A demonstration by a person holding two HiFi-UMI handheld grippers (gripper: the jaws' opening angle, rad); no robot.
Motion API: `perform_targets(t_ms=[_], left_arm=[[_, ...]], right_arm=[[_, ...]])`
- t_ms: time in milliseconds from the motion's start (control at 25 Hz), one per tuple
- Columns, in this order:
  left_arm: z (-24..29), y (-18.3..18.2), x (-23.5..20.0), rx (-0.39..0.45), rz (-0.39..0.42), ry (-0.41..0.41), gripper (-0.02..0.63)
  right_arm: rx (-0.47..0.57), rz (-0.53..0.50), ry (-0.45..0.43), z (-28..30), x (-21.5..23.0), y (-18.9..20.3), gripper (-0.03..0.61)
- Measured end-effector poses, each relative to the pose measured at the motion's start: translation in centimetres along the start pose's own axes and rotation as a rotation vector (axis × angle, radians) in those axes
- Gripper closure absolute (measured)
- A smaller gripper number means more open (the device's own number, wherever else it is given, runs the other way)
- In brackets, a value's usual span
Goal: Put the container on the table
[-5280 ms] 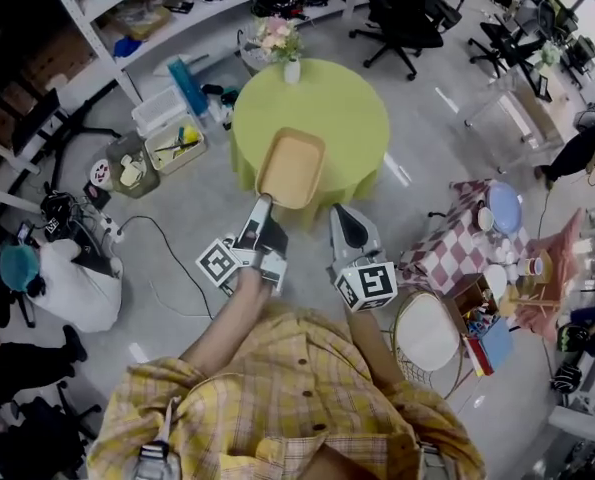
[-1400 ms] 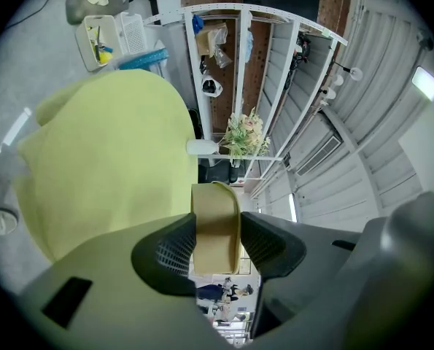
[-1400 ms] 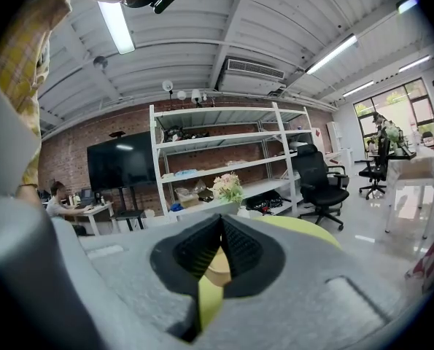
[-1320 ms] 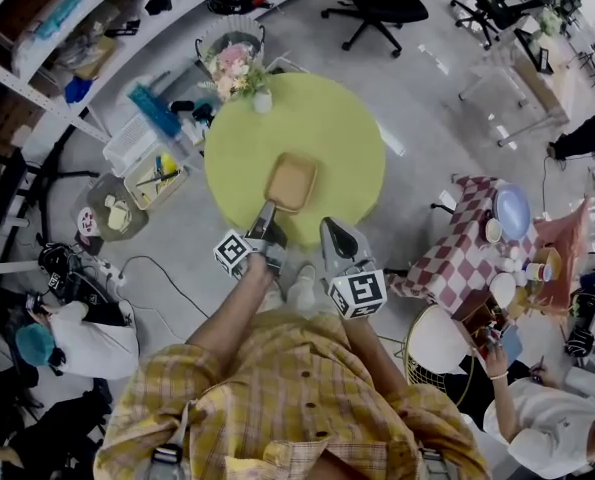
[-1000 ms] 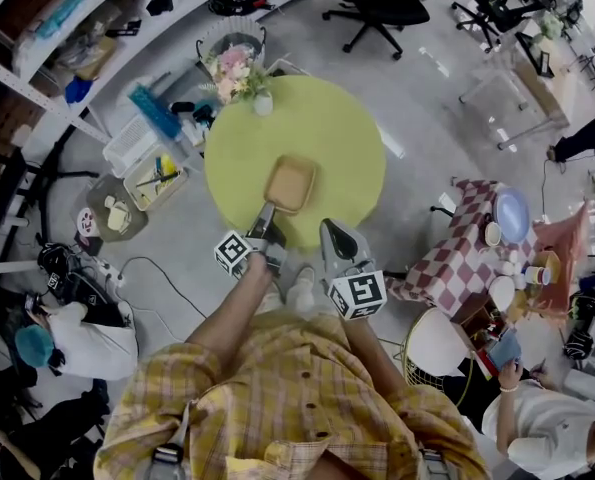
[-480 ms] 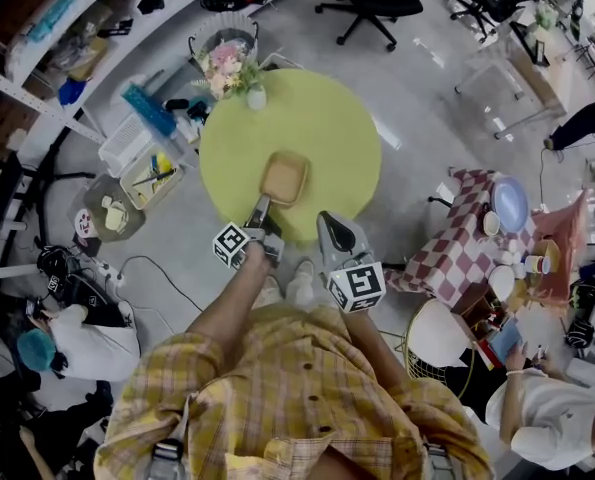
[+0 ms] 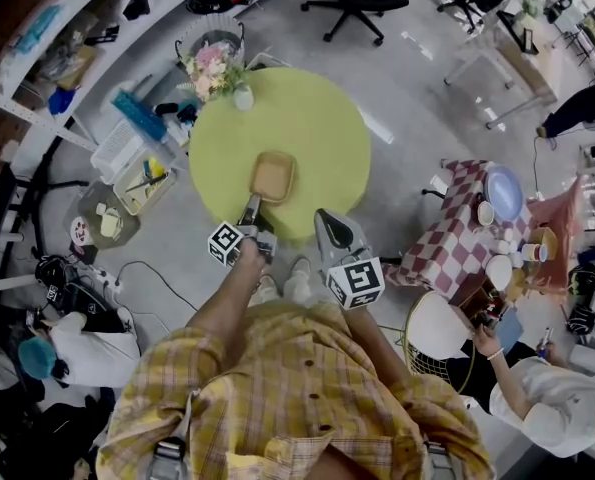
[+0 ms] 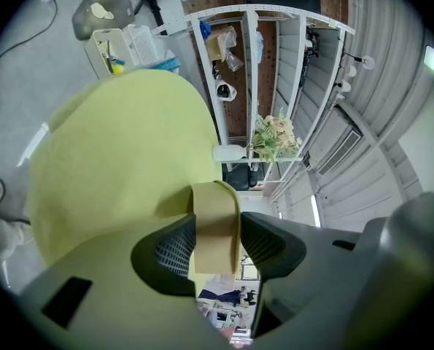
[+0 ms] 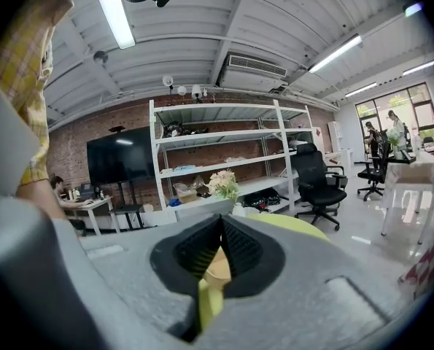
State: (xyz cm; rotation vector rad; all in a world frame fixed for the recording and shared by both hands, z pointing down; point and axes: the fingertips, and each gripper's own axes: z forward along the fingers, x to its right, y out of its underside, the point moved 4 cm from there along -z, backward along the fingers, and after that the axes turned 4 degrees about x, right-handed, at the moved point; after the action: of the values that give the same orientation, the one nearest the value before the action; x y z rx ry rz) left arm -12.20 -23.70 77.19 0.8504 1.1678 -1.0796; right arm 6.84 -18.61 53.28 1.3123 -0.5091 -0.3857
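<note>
Left gripper (image 8: 217, 240): its jaws were clamped on the near rim of the tan container (image 7: 274, 176), gripping it firmly. The container was over the round green desk (image 7: 322, 128), close to its near edge; whether it rested on the cloth, hard to say. Right gripper (image 9: 220, 248): jaws pressed together, nothing between them, just off that near edge. A flower vase (image 7: 242, 96) stood at the desk's far-left edge.
</note>
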Motion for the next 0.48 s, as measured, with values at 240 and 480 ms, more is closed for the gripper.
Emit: perform_targets(t_ms=[240, 480], left_arm=[[0.64, 0.49, -0.13, -0.013, 0.023, 0.002, 0.419], [0.48, 0.88, -0.65, -0.025, 0.022, -0.016, 0.419]], right_arm=[[-0.003, -0.001, -0.003, -0.01, 0.39, 0.13, 0.58], [-0.009, -0.005, -0.019, 0.02, 0.05, 0.18, 0.58]])
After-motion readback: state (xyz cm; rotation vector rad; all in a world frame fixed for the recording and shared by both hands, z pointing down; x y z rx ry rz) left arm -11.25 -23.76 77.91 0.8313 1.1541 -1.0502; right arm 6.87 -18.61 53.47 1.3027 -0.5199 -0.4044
